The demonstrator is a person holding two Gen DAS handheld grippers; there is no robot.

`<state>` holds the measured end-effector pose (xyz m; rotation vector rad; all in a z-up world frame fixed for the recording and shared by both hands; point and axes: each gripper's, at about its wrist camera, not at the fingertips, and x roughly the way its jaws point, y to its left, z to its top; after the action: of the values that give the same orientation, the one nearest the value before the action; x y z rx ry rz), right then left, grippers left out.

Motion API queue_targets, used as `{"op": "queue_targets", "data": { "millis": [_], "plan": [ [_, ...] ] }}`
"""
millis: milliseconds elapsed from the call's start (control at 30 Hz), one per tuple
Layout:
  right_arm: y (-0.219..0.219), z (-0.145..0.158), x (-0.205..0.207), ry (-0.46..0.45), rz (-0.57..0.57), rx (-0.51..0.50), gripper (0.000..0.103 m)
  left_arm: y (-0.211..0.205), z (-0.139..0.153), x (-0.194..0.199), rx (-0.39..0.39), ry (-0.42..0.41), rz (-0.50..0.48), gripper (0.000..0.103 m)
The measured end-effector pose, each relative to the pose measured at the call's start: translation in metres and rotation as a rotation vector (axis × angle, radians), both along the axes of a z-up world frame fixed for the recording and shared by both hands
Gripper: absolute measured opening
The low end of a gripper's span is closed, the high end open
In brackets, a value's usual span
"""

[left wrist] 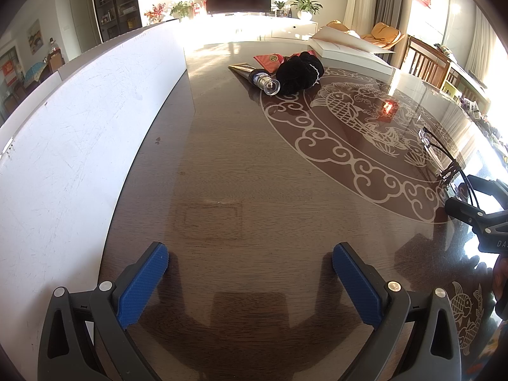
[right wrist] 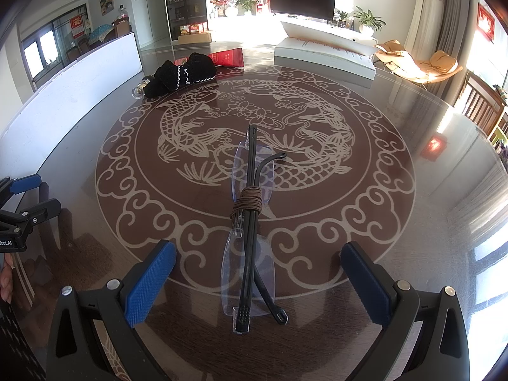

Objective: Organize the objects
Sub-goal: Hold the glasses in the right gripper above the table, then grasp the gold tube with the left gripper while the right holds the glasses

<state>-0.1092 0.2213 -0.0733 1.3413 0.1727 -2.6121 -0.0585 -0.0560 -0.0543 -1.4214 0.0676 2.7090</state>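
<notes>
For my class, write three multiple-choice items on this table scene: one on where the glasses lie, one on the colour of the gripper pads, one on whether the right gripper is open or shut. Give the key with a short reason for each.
1. Where do the folded glasses lie?
A. on the white book
B. on the table's fish pattern, between the right gripper's fingers
C. under the black cloth

2. What colour are the left gripper's finger pads?
A. red
B. green
C. blue

3. What state is the right gripper in?
A. open, holding nothing
B. shut on the glasses
C. shut on the tube

Key: 1 B, the right wrist view shows the glasses flat on the patterned table, in line with the gap between the fingers. 2 C, both pads are blue. 3 A, the fingers stand wide apart on either side of the glasses and do not touch them.
</notes>
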Motion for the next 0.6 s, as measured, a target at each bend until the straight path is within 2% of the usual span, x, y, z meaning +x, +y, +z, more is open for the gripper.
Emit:
{"op": "queue_targets", "data": {
  "millis": [467,600],
  "plan": [
    [-0.0002,0.0000,-0.0003,0.000,0.000,0.000,0.103,-0.0013,-0.0003,0.0003,0.003,-0.003,0.001,0.103],
    [-0.0001,0.0000,-0.0003,0.000,0.000,0.000,0.103,-0.0001,0.0002,-0.0002,0.002,-0.024,0.038,0.103]
  ]
}}
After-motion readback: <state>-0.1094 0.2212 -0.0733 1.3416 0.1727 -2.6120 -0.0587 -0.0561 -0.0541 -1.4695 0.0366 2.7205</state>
